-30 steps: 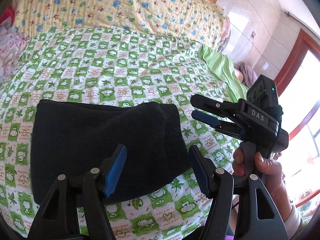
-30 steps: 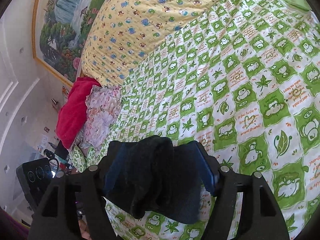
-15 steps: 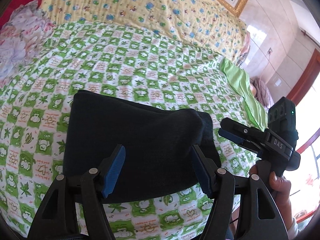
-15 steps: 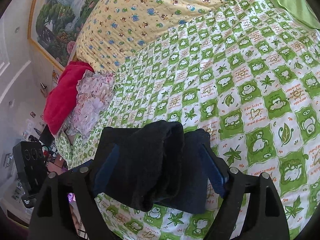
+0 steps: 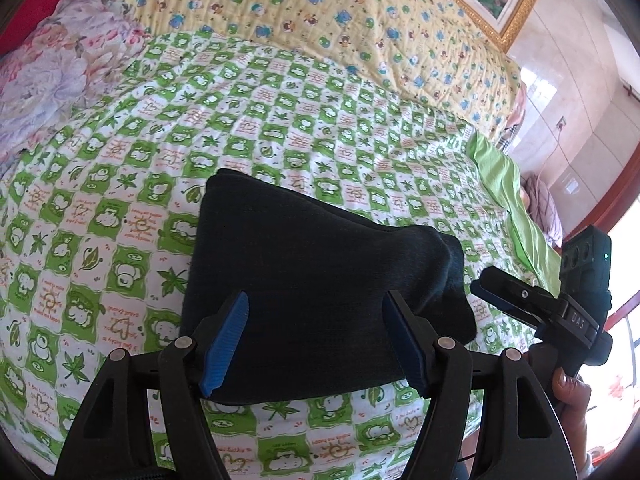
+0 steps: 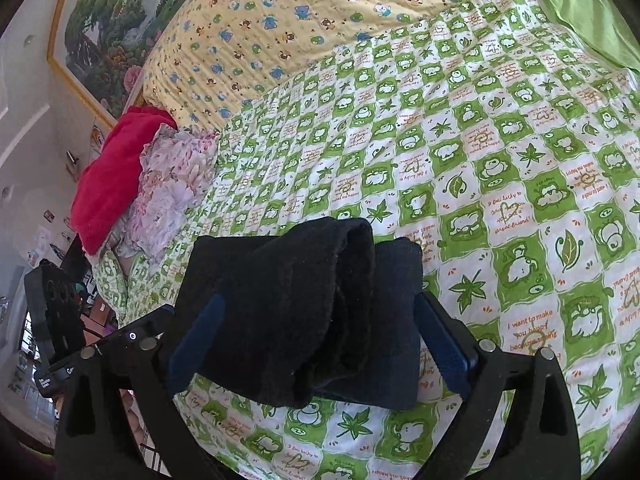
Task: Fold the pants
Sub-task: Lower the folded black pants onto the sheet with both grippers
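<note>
1. Holding both claws spread wide, we grip nothing: left gripper (image 5: 316, 340) and right gripper (image 6: 316, 344) hang over the folded black pants (image 5: 320, 280).
2. One pair lies on our green-checked bedsheet (image 5: 120, 160).
3. Beyond: one yellow quilt (image 5: 320, 12), one red cloth (image 6: 116, 176).

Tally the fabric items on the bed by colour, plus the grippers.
Dark folded pants: 1
Green checked bedspread: 1
Yellow quilt: 1
Red cloth: 1
Pink floral cloth: 1
Plain green cloth: 1
Grippers: 2, left gripper, right gripper
Total: 8
</note>
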`<action>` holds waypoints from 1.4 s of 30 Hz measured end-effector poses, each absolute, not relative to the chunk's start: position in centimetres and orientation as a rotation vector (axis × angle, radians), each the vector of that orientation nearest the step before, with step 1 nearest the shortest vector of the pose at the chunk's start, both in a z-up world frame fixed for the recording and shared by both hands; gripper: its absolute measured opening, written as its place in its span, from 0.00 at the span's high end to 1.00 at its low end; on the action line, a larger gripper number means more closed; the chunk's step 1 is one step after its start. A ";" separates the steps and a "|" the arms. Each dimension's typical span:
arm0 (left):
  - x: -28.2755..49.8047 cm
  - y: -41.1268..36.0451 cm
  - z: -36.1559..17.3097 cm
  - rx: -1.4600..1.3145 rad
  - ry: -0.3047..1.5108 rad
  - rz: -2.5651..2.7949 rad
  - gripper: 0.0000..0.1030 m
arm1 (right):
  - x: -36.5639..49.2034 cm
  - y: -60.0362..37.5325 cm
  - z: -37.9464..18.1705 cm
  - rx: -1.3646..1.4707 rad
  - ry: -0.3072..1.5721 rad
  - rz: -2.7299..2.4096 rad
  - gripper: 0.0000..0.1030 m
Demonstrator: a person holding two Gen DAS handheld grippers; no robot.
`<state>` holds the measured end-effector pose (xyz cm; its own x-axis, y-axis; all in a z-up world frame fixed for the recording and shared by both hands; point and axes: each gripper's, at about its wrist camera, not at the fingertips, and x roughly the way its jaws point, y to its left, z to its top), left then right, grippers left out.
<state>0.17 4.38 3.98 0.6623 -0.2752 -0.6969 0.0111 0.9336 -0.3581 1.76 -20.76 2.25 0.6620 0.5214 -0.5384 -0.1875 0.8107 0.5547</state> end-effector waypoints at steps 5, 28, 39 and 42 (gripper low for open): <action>0.2 5.9 3.6 -0.357 0.836 -0.132 0.29 | 1.6 -20.2 1.9 0.472 0.768 0.406 0.07; 3.3 9.3 -0.7 -0.437 0.946 -0.079 0.22 | 3.0 -19.2 -0.5 0.470 0.859 0.352 0.06; 5.0 8.7 -1.8 -0.457 0.971 -0.101 0.20 | 3.6 -19.0 -2.3 0.481 0.886 0.369 0.06; 5.3 8.6 -2.0 -0.466 0.977 -0.106 0.19 | 3.6 -18.8 -2.3 0.448 0.885 0.363 0.15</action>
